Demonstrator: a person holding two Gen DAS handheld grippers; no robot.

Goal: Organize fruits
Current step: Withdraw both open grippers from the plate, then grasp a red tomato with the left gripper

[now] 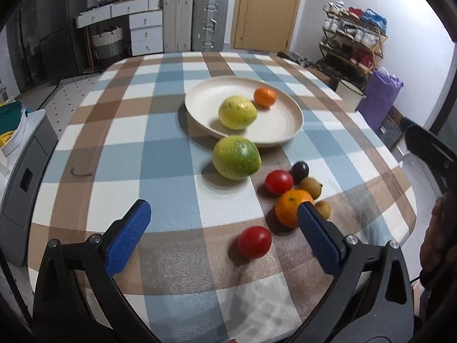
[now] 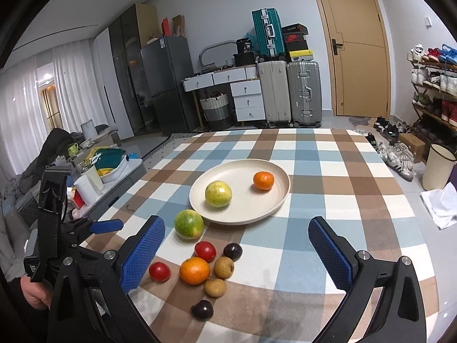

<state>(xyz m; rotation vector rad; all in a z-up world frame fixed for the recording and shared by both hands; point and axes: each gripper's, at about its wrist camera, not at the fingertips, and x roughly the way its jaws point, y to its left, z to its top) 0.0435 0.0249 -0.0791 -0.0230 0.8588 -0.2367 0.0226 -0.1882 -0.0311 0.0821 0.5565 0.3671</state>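
Observation:
A cream plate (image 1: pixel 282 131) (image 2: pixel 257 211) on the checked tablecloth holds a yellow-green fruit (image 1: pixel 237 112) (image 2: pixel 218 193) and a small orange (image 1: pixel 265 97) (image 2: pixel 263 180). Just in front of the plate lies a larger green fruit (image 1: pixel 236 157) (image 2: pixel 188 224). Nearer lie two red tomatoes (image 1: pixel 278 182) (image 1: pixel 254 241), an orange (image 1: pixel 291 210) (image 2: pixel 194 270), two brown fruits (image 2: pixel 224 267) (image 2: pixel 215 287) and two dark plums (image 2: pixel 232 251) (image 2: pixel 202 309). My left gripper (image 1: pixel 224 210) is open above the cloth, with nothing between its fingers. My right gripper (image 2: pixel 237 228) is open too, over the loose fruit.
The table's edges (image 1: pixel 85 94) fall away left and right. A low side table with a basket (image 2: pixel 111 160) stands at the left. Suitcases (image 2: pixel 288 94), drawers and a door are behind; a shoe rack (image 2: pixel 434 85) and a bucket (image 2: pixel 437 168) stand at the right.

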